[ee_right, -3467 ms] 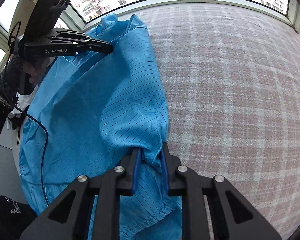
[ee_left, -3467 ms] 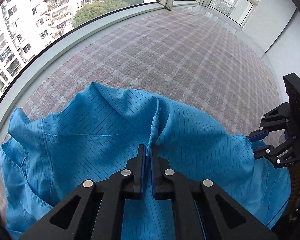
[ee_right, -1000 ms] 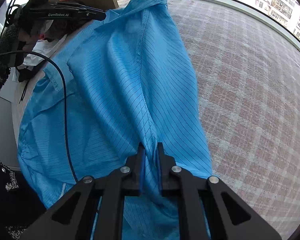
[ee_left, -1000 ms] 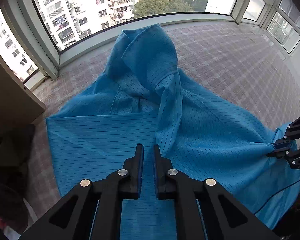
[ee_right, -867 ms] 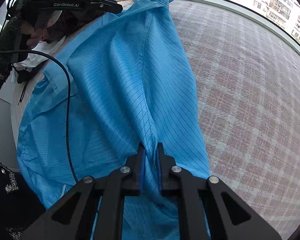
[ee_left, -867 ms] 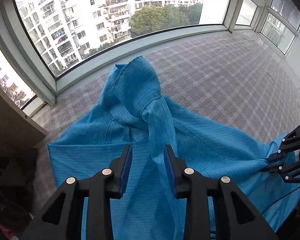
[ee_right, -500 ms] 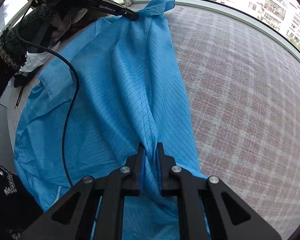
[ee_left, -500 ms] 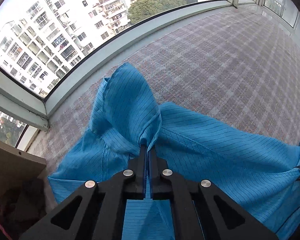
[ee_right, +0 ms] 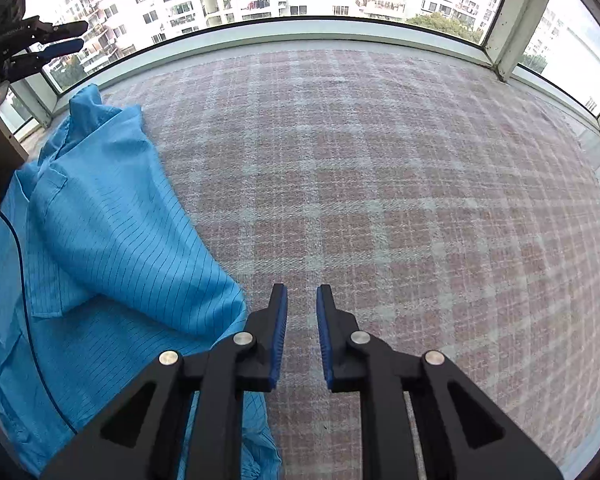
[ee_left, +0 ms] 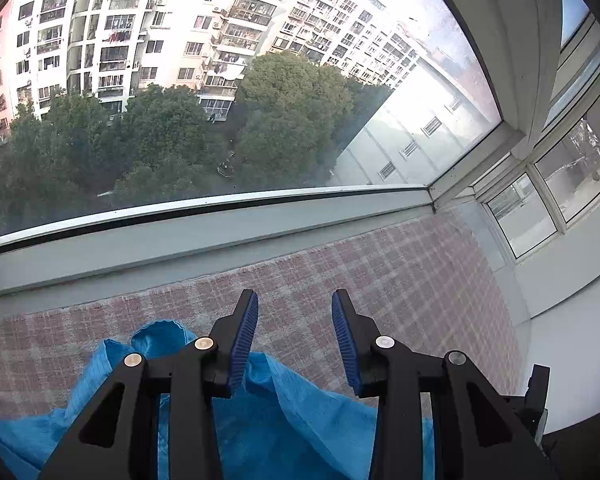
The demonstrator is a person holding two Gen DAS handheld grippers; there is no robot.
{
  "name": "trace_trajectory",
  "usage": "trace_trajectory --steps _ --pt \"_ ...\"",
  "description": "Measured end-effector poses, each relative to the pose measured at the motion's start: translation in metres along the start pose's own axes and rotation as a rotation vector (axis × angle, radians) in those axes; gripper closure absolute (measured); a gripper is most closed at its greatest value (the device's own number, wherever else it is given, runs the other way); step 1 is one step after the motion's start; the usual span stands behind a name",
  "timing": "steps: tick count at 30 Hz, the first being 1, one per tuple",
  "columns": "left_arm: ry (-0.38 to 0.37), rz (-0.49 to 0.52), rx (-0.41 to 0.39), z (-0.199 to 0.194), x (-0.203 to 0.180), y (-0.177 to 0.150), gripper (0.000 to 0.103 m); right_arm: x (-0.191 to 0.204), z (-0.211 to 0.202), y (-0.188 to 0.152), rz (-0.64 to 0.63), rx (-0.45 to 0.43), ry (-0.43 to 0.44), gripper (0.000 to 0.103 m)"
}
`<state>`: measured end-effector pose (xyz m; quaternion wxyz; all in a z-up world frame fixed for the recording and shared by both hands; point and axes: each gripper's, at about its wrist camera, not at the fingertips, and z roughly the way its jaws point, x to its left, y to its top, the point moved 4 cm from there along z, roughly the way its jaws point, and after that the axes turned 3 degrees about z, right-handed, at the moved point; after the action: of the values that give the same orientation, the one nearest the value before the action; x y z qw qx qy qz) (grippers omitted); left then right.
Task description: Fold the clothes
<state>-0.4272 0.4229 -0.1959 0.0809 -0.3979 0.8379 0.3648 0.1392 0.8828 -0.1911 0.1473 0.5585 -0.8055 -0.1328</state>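
Observation:
A blue pinstriped garment (ee_right: 100,240) lies spread on the pink checked cloth surface (ee_right: 380,200), with a fold of it lying over the body. In the left wrist view its far end (ee_left: 300,420) lies below and behind the fingers. My left gripper (ee_left: 295,338) is open and empty, raised above the garment and pointing at the window; it also shows in the right wrist view (ee_right: 58,38) at the top left. My right gripper (ee_right: 302,330) is open and empty, just right of the garment's edge, over bare cloth.
A window sill (ee_left: 220,236) and large windows bound the far side of the surface. A white wall (ee_left: 572,300) stands at the right. A black cable (ee_right: 22,280) runs over the garment at the left. A wooden piece (ee_right: 4,148) stands at the far left.
Both grippers have opened and let go of the garment. The left gripper has lifted and tilted up toward the window. The right gripper has shifted right, off the garment.

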Motion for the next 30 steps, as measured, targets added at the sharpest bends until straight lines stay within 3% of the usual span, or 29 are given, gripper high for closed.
trace_trajectory --steps 3,6,9,12,17,21,27,30 --pt "0.042 0.136 0.007 -0.034 -0.009 -0.028 0.064 -0.001 -0.015 -0.024 -0.018 -0.007 0.061 0.081" --pt "0.028 0.159 0.053 -0.073 -0.005 -0.081 0.063 -0.009 -0.021 -0.059 -0.014 0.027 0.129 0.081" --pt "0.084 0.156 0.106 -0.116 0.006 -0.149 0.061 -0.002 -0.015 -0.075 -0.014 0.031 0.189 0.081" --pt "0.103 0.102 0.142 -0.145 0.012 -0.211 0.061 -0.004 -0.021 -0.104 -0.009 0.066 0.210 0.079" --pt "0.112 -0.006 0.195 -0.188 0.021 -0.310 0.061 -0.017 -0.041 -0.166 0.020 0.088 0.140 0.078" --pt "0.120 -0.093 0.237 -0.222 0.028 -0.389 0.061 -0.024 -0.062 -0.210 0.084 0.095 0.178 0.078" --pt "0.086 -0.168 0.250 -0.250 0.028 -0.462 0.061 -0.007 -0.057 -0.277 0.071 0.174 0.169 0.075" --pt "0.069 -0.173 0.289 -0.253 0.021 -0.500 0.061 -0.006 -0.060 -0.302 0.038 0.207 0.104 0.075"
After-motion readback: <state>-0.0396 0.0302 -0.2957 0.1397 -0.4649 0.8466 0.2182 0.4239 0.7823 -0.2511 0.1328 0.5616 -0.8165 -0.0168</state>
